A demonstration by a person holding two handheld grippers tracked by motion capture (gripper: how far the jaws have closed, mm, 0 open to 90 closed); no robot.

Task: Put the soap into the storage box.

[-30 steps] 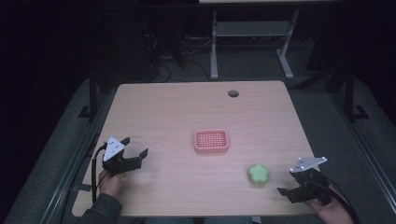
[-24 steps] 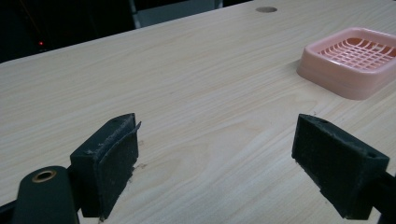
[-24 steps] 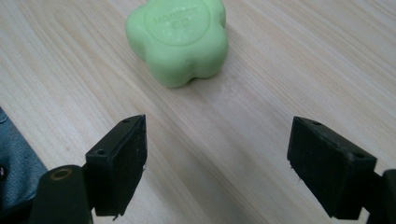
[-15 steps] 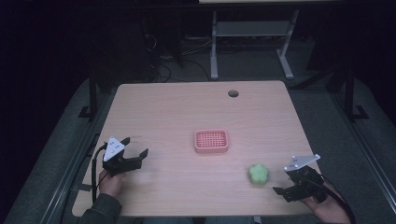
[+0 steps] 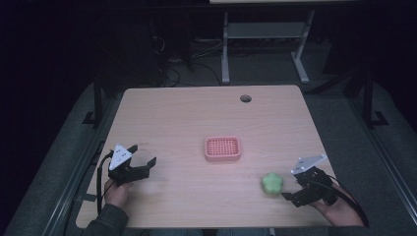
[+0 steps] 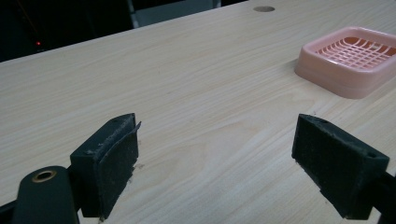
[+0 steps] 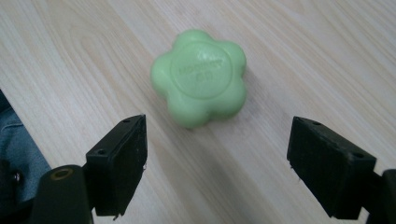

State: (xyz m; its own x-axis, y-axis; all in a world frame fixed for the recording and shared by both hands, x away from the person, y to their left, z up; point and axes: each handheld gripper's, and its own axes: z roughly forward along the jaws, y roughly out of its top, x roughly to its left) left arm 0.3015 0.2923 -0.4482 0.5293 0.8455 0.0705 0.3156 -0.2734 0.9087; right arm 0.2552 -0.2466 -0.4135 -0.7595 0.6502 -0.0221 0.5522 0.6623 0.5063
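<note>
While both hands rest low, light wooden table [image 5: 187, 118] with a round hole, pink plastic grid-topped tray [image 5: 223, 148] at centre, left gripper [image 6: 219, 154] jaws wide apart, empty, right gripper [image 7: 217, 161] jaws spread, green flower-shaped soap bar [image 7: 200, 77] just ahead, untouched

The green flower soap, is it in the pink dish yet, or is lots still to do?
Not yet. Nothing looks done: the green flower soap lies on the table, apart from the pink dish, which holds nothing. The right gripper is open, aimed at the soap without touching it. The left gripper is open, holding nothing. Grabbing and moving would likely come next.
</note>
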